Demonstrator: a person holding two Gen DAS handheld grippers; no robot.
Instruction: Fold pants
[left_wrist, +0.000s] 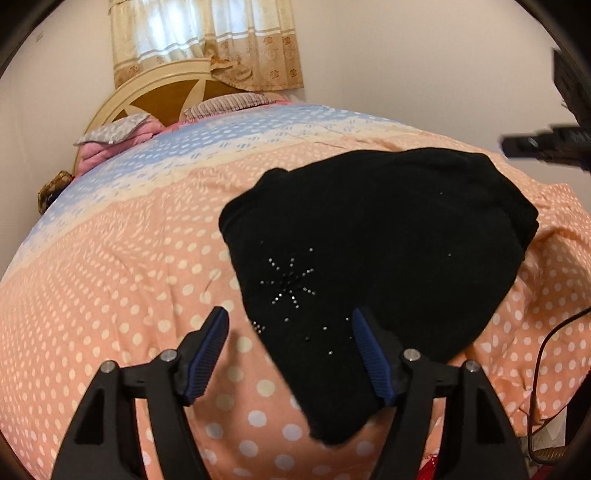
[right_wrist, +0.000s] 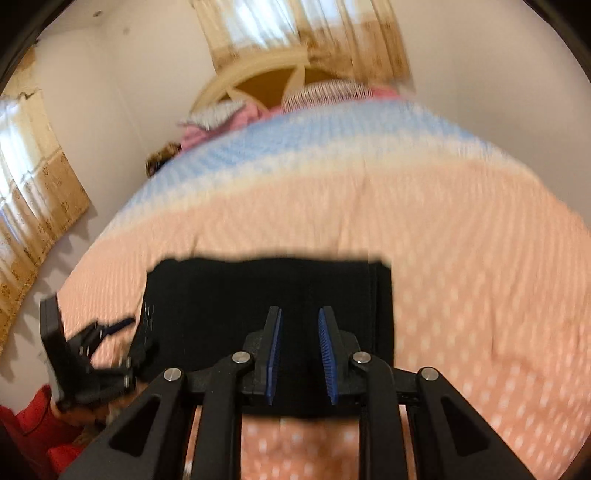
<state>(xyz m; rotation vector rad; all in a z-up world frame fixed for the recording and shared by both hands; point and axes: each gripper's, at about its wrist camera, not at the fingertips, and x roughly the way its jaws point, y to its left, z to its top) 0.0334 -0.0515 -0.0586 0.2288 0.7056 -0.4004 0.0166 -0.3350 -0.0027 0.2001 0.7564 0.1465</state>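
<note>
The black pants (left_wrist: 376, 266) lie folded into a compact bundle on the bed, with a rhinestone star pattern near their near-left corner. My left gripper (left_wrist: 290, 319) is open above that corner, holding nothing. In the blurred right wrist view the pants (right_wrist: 229, 314) show as a dark rectangle. My right gripper (right_wrist: 300, 319) hangs over their near edge with its jaws apart and nothing between them. The right gripper also shows at the right edge of the left wrist view (left_wrist: 546, 146). The left gripper shows at the left of the right wrist view (right_wrist: 92, 350).
The bed has a peach polka-dot cover (left_wrist: 110, 295) with blue and cream bands farther back. Pillows (left_wrist: 122, 129) and a curved headboard (left_wrist: 166, 88) are at the far end, under a curtain (left_wrist: 207, 40). A black cable (left_wrist: 546, 354) hangs at the right edge.
</note>
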